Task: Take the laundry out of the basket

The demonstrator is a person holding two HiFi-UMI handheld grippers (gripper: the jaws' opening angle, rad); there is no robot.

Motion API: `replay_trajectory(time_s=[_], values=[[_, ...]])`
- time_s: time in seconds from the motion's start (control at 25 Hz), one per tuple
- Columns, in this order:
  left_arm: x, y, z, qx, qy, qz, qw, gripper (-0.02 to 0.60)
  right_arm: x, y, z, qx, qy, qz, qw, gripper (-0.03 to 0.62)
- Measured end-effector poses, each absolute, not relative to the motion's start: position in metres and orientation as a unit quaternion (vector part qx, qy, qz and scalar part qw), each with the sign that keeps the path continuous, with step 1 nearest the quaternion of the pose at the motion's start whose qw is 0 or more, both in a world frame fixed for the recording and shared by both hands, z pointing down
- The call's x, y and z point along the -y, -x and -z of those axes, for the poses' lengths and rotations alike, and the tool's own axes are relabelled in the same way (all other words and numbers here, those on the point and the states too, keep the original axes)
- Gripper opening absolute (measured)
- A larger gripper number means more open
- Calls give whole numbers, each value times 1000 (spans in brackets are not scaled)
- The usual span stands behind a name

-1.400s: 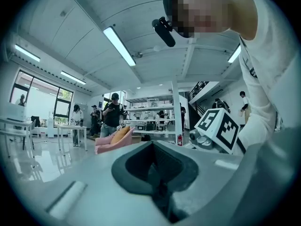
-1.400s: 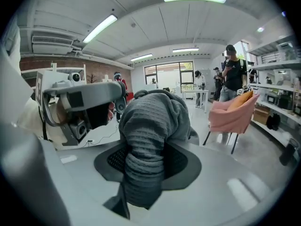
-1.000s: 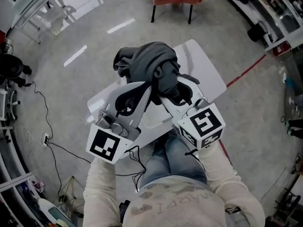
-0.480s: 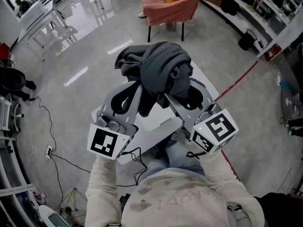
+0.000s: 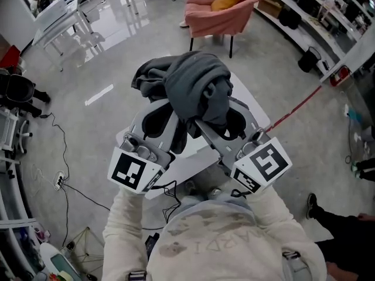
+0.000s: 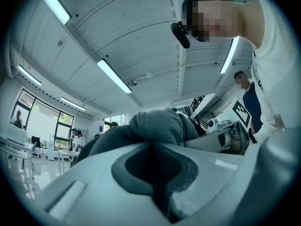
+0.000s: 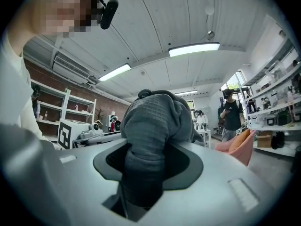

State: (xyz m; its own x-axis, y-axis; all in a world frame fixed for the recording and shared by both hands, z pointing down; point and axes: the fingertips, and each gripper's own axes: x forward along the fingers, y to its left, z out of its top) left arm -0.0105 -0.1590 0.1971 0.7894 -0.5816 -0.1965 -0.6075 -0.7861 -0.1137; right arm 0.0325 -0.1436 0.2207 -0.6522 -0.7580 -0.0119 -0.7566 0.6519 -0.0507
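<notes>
Counted: 1 dark grey knitted garment (image 5: 196, 84), 2 grippers. The garment is held bunched in the air above the white worktop (image 5: 190, 164). The left gripper (image 5: 173, 111) jaws are nearly pressed together, with a thin fold pinched between them. The right gripper (image 5: 204, 126) jaws are clamped on a thicker fold, which fills their gap.

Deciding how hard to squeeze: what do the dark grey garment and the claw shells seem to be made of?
Garment: soft matte knit, likely cotton or fleece; a fine waffle texture and thick rounded folds show. Shells of the right claw and left claw: smooth light grey, probably moulded plastic, with a faint sheen.
</notes>
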Motion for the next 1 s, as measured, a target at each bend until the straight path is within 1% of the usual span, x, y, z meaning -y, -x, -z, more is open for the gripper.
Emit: replay_trajectory(time_s=[0.28, 0.4, 0.64, 0.76, 1.0], values=[[150, 9, -160, -329, 937, -80, 92, 1, 133, -32, -185, -913, 406, 2, 30, 219], [143, 2, -157, -335, 934, -77, 94, 1, 126, -39, -182, -916, 399, -3, 32, 216], [138, -4, -152, -359, 926, -61, 103, 2, 127, -56, -176, -916, 395, 25, 68, 201], [135, 2, -149, -379, 917, -59, 111, 5, 130, -61, -176, -914, 398, 29, 68, 198], [122, 18, -144, -382, 918, -55, 97, 5, 129, -54, -174, -913, 403, 21, 65, 198]])
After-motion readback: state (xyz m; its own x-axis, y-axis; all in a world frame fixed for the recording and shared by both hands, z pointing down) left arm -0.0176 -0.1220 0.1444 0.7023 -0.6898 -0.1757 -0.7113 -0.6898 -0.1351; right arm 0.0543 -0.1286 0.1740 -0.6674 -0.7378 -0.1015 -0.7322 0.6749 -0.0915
